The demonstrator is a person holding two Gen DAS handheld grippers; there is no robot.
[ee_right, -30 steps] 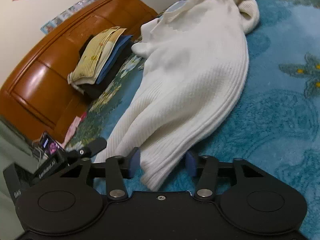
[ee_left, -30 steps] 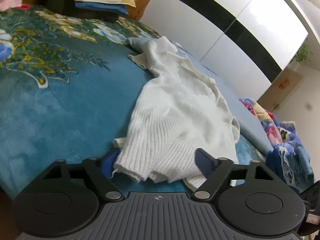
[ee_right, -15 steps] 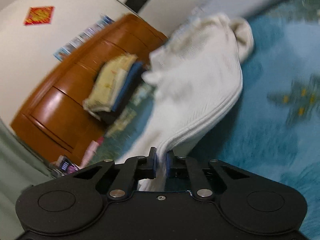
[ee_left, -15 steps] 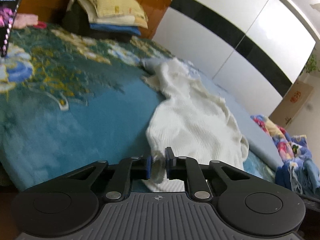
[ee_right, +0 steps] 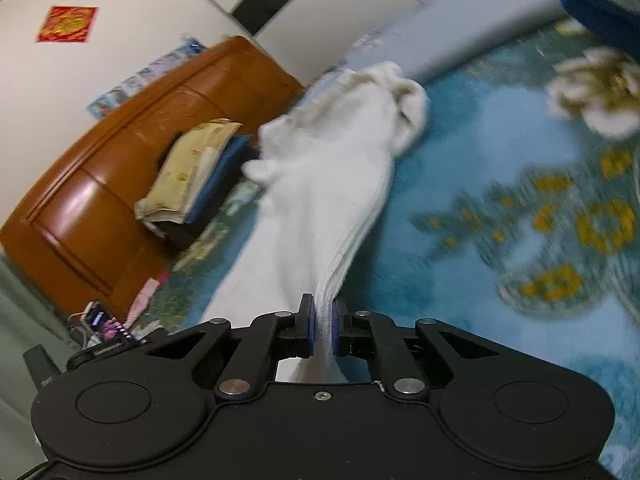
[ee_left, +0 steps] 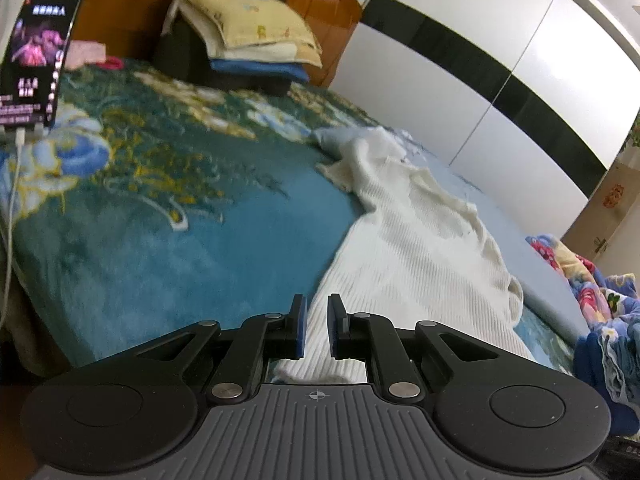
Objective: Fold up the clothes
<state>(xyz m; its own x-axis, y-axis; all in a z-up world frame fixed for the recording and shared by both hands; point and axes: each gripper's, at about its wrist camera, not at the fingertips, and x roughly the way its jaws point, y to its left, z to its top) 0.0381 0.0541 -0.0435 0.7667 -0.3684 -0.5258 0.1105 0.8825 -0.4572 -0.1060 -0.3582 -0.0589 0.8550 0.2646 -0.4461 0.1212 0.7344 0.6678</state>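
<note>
A white ribbed knit sweater [ee_left: 416, 248] lies stretched across a teal floral blanket [ee_left: 168, 208] on a bed. My left gripper [ee_left: 317, 326] is shut on the sweater's near edge, with the fabric pinched between its blue pads. In the right wrist view the same sweater [ee_right: 328, 184] runs away from me toward the headboard, and my right gripper [ee_right: 323, 330] is shut on another part of its near hem, pulled taut and bunched. The blanket [ee_right: 500, 208] looks blurred there.
A stack of folded clothes [ee_left: 248, 44] sits against the brown wooden headboard [ee_left: 132, 4]. A lit phone [ee_left: 36, 52] stands at the left on a cable. A floral quilt heap [ee_left: 600, 300] lies at the right. White-and-black wardrobe doors [ee_left: 500, 52] stand behind the bed.
Both grippers closed on the sweater's near edge, having stood open around it a second ago. Since then they have lifted and pulled the garment toward me, stretching it out.
</note>
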